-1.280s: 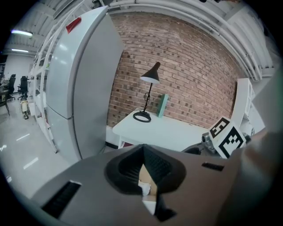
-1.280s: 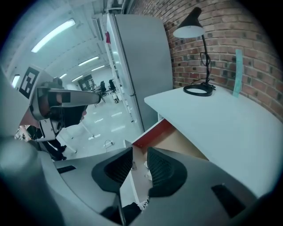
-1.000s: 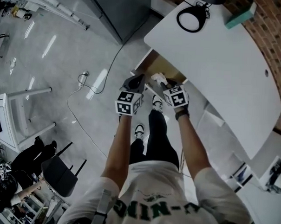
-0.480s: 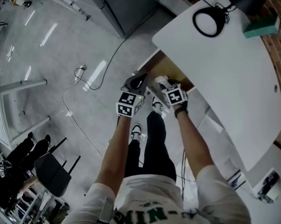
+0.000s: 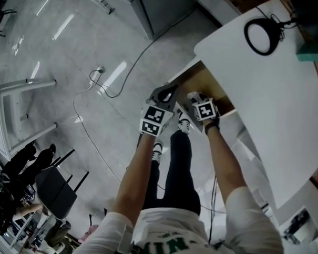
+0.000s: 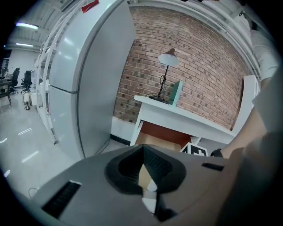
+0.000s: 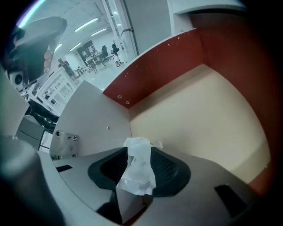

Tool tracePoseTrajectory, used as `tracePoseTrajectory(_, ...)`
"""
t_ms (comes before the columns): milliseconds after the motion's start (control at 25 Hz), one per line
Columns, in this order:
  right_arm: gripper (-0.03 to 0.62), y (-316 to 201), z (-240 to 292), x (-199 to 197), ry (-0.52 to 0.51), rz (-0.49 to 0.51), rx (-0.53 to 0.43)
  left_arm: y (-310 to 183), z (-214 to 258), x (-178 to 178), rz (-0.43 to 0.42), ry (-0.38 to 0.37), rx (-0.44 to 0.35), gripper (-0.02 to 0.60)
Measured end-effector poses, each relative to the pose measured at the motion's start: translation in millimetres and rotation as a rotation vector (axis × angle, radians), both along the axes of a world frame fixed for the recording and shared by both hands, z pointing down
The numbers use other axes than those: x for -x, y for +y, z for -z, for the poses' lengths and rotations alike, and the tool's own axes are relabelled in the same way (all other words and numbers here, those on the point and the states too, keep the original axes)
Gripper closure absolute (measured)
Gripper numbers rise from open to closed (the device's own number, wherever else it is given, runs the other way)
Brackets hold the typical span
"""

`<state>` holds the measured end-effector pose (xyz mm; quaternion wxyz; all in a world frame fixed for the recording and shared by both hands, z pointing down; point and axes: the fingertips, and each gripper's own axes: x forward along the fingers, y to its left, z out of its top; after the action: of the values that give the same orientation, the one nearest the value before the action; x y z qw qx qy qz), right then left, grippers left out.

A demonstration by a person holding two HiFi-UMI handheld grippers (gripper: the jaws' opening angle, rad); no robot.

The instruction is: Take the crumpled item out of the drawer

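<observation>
The right gripper (image 7: 138, 151) is reaching into the open drawer (image 7: 199, 119) under the white desk (image 5: 265, 97), and its jaws stand wide apart. The crumpled paper (image 7: 138, 170), a white twisted wad, stands upright right between them. It nearly fills the gap from pad to pad, but I see no pinch on it, so I'd call that gripper open around it and not gripping. The wad sits low in the jaws, and its top pokes up just past the fingertips. Beyond those tips lies the drawer's pale bare floor, with the reddish-brown drawer wall (image 7: 168, 62) rising behind it. A light grey side panel (image 7: 88, 114) runs off to the gripper's left. The left gripper (image 6: 143, 154) hangs just beside the right one, outside the drawer and on its open side. Its jaws are drawn together so the tips meet, with nothing in them. Straight ahead of its tips is the drawer's front, and higher up sits the desk top with a lamp (image 6: 168, 58) and a teal box (image 6: 177, 92) against the brick wall (image 6: 208, 66). A tall grey cabinet (image 6: 88, 79) fills the space to that gripper's left. Below both grippers, the person's shoes (image 5: 157, 148) are on the shiny floor, and a cable (image 5: 97, 92) trails away on the left gripper's side.
</observation>
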<state>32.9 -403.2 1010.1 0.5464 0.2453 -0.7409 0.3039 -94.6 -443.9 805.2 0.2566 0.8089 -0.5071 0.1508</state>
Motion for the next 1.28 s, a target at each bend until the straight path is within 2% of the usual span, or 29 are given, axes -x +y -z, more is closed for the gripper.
tracePoseTrajectory(120,0.437,-1,-9,5,0.023,0.034,-0.001,2,-1,12,0.022,0.001,0.008,0.583)
tracePoseTrajectory(400,0.524,-13,-17,-1,0.09,0.069,-0.08,5,-8,20,0.055,0.009,0.025,0.581)
tracePoseTrajectory(520,0.567,-10,-12,1,0.084,0.063,-0.073,8,-9,18,0.062,0.007,0.05,0.581)
tracePoseTrajectory(640,0.583,-3,-1,6,0.056,0.049,-0.063,10,-2,18,0.068,0.005,0.046,0.582)
tracePoseTrajectory(920,0.585,-8,57,16,0.015,0.05,-0.152,22,32,19,0.103,0.026,0.024,0.581)
tracePoseTrajectory(1120,0.585,2,117,17,-0.031,-0.004,-0.206,44,62,23,0.148,0.035,0.01,0.582)
tracePoseTrajectory(1280,0.586,14,166,10,-0.06,-0.076,-0.25,62,87,17,0.141,0.03,0.016,0.582)
